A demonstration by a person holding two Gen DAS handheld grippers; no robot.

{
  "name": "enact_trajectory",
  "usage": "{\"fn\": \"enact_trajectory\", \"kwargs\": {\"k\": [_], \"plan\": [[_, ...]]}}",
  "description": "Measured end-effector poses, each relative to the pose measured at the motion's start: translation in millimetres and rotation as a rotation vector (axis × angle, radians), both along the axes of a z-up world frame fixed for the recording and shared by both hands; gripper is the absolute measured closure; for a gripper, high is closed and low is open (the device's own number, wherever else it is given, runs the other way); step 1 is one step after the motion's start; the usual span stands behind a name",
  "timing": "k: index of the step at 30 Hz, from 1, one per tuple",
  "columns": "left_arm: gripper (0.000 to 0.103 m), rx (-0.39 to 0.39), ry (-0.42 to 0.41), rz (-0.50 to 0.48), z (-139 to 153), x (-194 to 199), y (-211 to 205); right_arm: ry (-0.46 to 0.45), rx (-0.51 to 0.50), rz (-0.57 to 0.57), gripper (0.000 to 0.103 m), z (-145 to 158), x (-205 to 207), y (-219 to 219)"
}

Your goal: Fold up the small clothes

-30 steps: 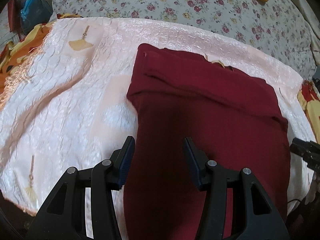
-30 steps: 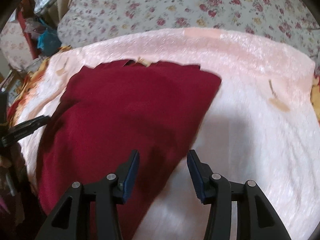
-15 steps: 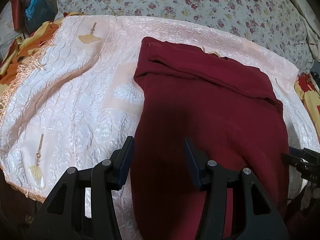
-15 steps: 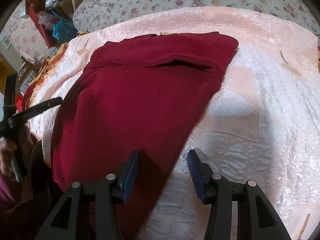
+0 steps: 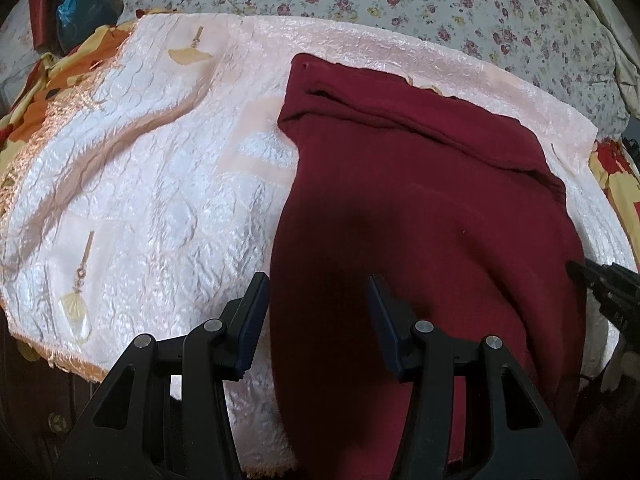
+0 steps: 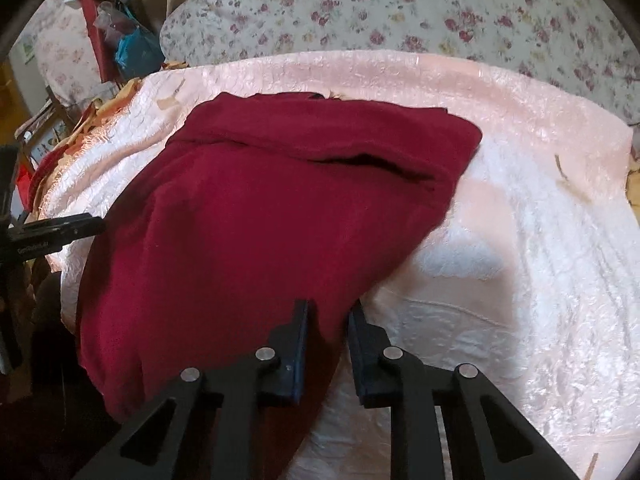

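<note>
Right claw (image 6: 328, 312) closing on garment (image 6: 256, 216) (no legible writing)

A dark red garment (image 5: 420, 220) lies on a pale pink quilted bedspread (image 5: 152, 200), apparently over a bed.

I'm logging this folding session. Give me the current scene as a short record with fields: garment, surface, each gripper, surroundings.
garment: dark red garment, lying flat, far end already folded over into a band
surface: pink-white quilted cover with small gold fan motifs
left gripper: jaws apart over the garment's near left edge, not pinching it
right gripper: jaws have just been closing, garment's near right edge between them, pads look pressed on it
surroundings: floral bedding beyond the cover; blue bag at far left
</note>
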State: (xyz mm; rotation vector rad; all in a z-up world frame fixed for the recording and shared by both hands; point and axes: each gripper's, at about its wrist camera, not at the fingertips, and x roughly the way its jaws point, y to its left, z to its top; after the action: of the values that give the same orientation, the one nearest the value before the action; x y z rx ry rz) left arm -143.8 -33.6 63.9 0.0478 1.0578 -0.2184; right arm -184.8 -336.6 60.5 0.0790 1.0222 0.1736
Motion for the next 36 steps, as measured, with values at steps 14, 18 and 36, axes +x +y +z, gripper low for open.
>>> {"fn": "enact_trajectory", "kwargs": {"k": [14,18,36], "plan": [[0.053,-0.082,0.109,0.017,-11.4,-27.4,35.2,0.013,0.110,0.004,0.089,17.3,-22.8,-31.8],[0.053,-0.092,0.137,-0.006,-17.1,-39.2,36.6,0.114,0.290,0.070,0.051,10.2,-35.9,-34.3],[0.053,-0.162,0.266,-0.063,-41.7,-60.7,32.2,0.220,0.329,0.251,0.051,-14.7,-73.5,9.4]]}}
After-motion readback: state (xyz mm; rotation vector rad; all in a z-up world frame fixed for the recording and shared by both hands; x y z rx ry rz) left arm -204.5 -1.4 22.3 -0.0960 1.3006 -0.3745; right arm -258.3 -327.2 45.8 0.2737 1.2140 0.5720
